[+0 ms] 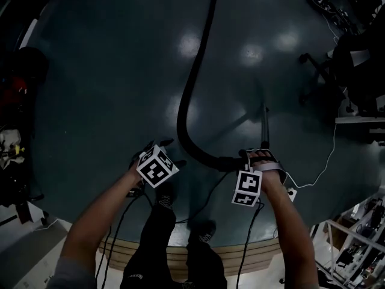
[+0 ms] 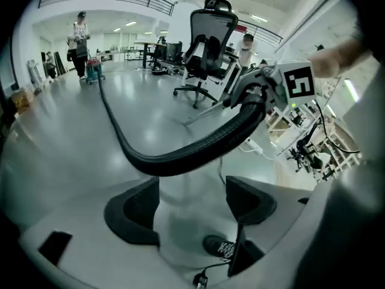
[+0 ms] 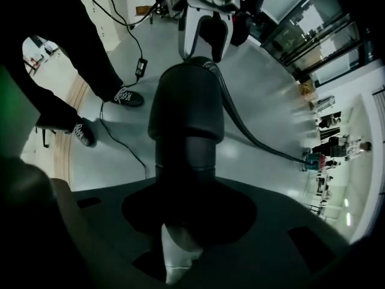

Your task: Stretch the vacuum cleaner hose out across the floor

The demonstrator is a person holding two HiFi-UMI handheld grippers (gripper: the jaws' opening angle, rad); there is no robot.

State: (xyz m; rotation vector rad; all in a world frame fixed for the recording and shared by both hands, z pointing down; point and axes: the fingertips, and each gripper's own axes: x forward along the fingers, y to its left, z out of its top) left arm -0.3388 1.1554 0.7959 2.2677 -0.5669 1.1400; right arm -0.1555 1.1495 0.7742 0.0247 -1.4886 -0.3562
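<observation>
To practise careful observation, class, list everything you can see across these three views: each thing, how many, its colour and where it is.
vacuum hose: one, black, curving across the floor from the far side to the right gripper
vacuum cleaner: one, looks teal, at the hose's far end
floor: one, dark grey, glossy
office chair: one, black, standing beyond the hose
cable: one, white, on the floor right of the right gripper
bystander: one, standing by the vacuum cleaner
shoes: two, black, on the floor under the person
left gripper: one, grey, jaws apart, nothing between them
right gripper: one, dark, closed on the hose's end cuff
</observation>
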